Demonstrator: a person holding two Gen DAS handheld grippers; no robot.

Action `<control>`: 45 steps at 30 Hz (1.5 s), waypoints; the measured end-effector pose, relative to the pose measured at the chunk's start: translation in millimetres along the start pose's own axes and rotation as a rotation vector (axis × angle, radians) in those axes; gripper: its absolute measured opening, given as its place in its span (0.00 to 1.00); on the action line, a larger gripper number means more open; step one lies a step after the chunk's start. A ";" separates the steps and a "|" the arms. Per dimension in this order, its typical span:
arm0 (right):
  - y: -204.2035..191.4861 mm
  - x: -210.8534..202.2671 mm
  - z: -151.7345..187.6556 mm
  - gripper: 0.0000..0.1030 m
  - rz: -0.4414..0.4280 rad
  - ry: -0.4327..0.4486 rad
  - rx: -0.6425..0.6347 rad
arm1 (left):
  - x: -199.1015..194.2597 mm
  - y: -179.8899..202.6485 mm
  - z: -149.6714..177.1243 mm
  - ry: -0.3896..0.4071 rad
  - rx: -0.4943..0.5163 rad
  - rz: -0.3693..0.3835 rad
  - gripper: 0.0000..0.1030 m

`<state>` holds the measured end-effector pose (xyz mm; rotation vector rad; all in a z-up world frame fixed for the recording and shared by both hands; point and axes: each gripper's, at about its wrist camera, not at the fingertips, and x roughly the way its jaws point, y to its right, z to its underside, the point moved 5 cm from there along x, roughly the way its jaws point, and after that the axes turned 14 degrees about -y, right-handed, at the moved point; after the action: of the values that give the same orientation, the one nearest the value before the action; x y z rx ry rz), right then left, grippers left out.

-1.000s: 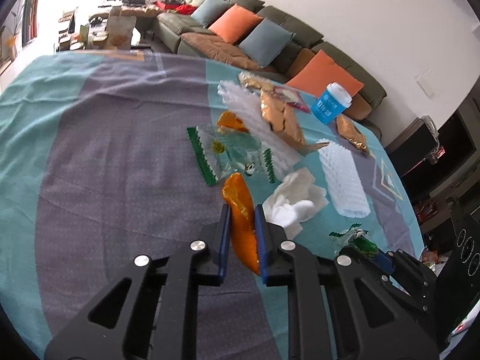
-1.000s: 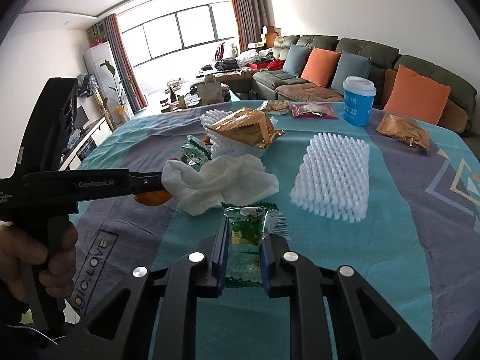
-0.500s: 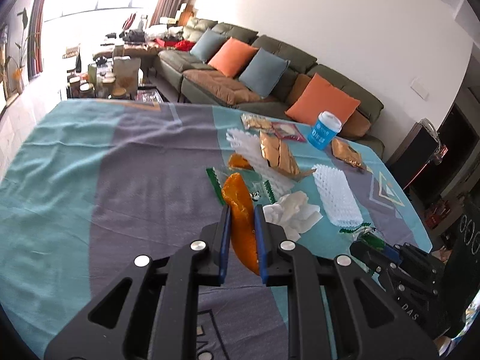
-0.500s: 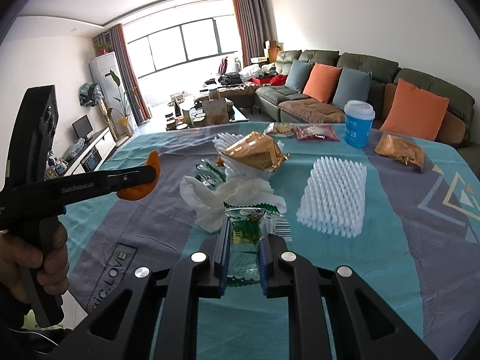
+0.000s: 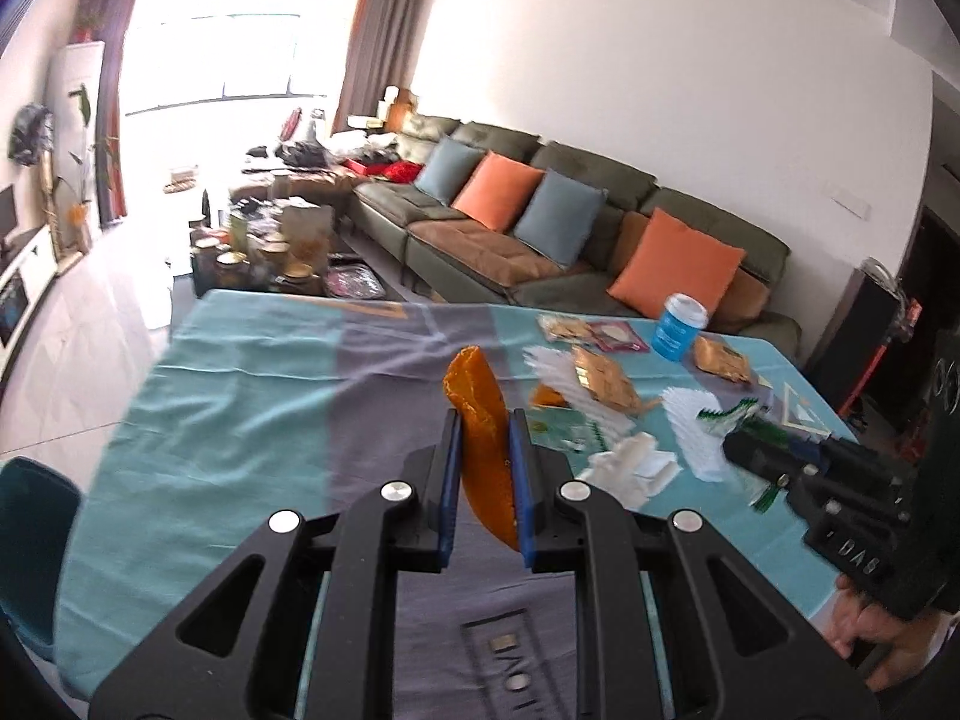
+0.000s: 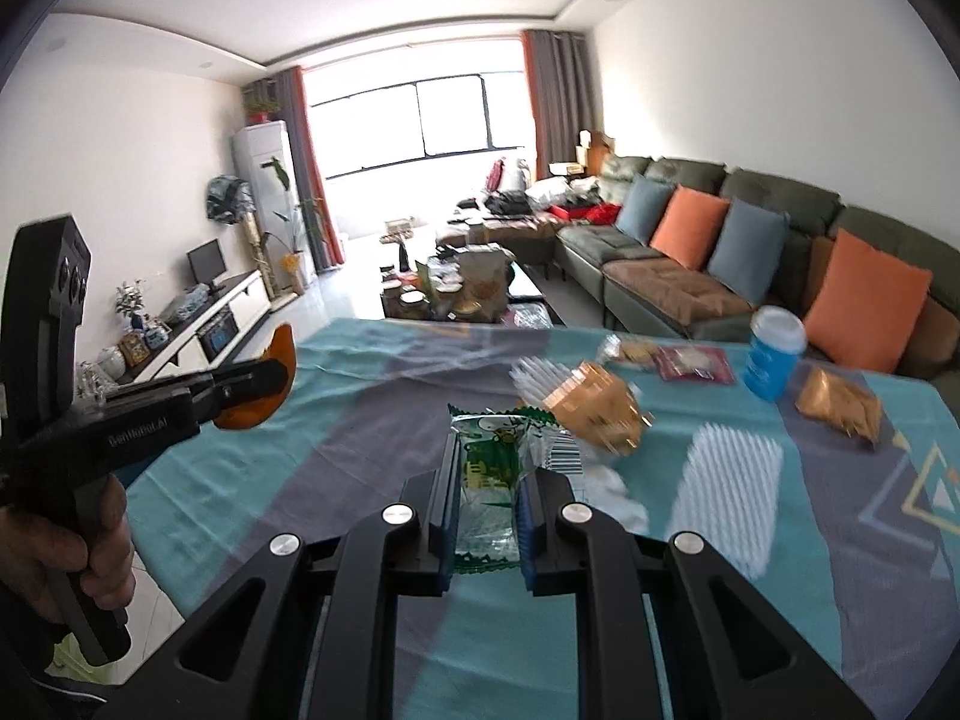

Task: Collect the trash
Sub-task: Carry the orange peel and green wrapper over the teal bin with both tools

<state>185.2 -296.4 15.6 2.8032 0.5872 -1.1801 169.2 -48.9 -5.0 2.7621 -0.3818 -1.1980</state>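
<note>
Above the counter, the left tool grips an orange peel; the right tool pinches a green wrapper.

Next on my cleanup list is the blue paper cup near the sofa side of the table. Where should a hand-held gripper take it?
Grip the blue cup across its blue wall, below the white lid, coming in level from the near side. It stands upright and apart from the wrappers, so its round sides are free; the lid's rim looks likely to keep it from slipping.
</note>
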 end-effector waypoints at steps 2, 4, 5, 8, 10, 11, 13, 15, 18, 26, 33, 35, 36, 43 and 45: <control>-10.5 -0.8 -8.2 0.14 -0.012 0.014 -0.024 | -9.1 -11.1 1.8 0.017 -0.010 -0.029 0.15; -20.6 -0.7 -15.2 0.14 -0.025 0.024 -0.047 | -18.3 -23.3 4.5 0.029 -0.025 -0.053 0.15; -27.2 -0.4 -19.5 0.14 -0.034 0.030 -0.061 | -22.1 -28.8 5.4 0.035 -0.030 -0.066 0.15; -45.3 2.5 -29.7 0.14 -0.058 0.040 -0.096 | -35.8 -48.5 10.2 0.052 -0.053 -0.108 0.15; -58.8 6.8 -37.5 0.14 -0.088 0.043 -0.119 | -45.6 -62.5 13.8 0.063 -0.068 -0.141 0.15; -64.9 8.8 -39.8 0.14 -0.099 0.042 -0.130 | -50.9 -71.7 16.4 0.067 -0.074 -0.164 0.15; -81.4 16.4 -46.2 0.14 -0.128 0.036 -0.159 | -58.4 -88.6 21.7 0.069 -0.086 -0.204 0.15; -99.0 24.2 -51.3 0.14 -0.158 0.027 -0.186 | -64.4 -110.8 28.4 0.062 -0.112 -0.250 0.15; -129.8 41.3 -59.4 0.14 -0.208 0.005 -0.232 | -72.7 -145.5 38.7 0.053 -0.160 -0.322 0.15; -219.2 84.3 -72.5 0.14 -0.332 -0.066 -0.359 | -99.1 -235.7 63.9 0.031 -0.291 -0.465 0.15; -289.0 115.4 -76.5 0.14 -0.416 -0.147 -0.459 | -117.2 -298.2 89.2 0.005 -0.381 -0.537 0.16; -305.0 120.9 -78.6 0.14 -0.430 -0.160 -0.484 | -121.0 -309.0 96.3 -0.002 -0.400 -0.546 0.16; -315.3 124.0 -79.9 0.14 -0.441 -0.168 -0.499 | -122.3 -311.7 99.4 -0.006 -0.407 -0.552 0.16; -371.5 142.2 -82.6 0.14 -0.498 -0.235 -0.579 | -121.7 -325.6 109.1 -0.032 -0.446 -0.561 0.16; -387.3 151.3 -80.7 0.14 -0.503 -0.259 -0.604 | -119.5 -332.2 115.6 -0.047 -0.464 -0.562 0.16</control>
<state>197.3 126.9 7.8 2.0163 1.3961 -1.1421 68.1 303.5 -65.1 2.4844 0.6363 -1.2452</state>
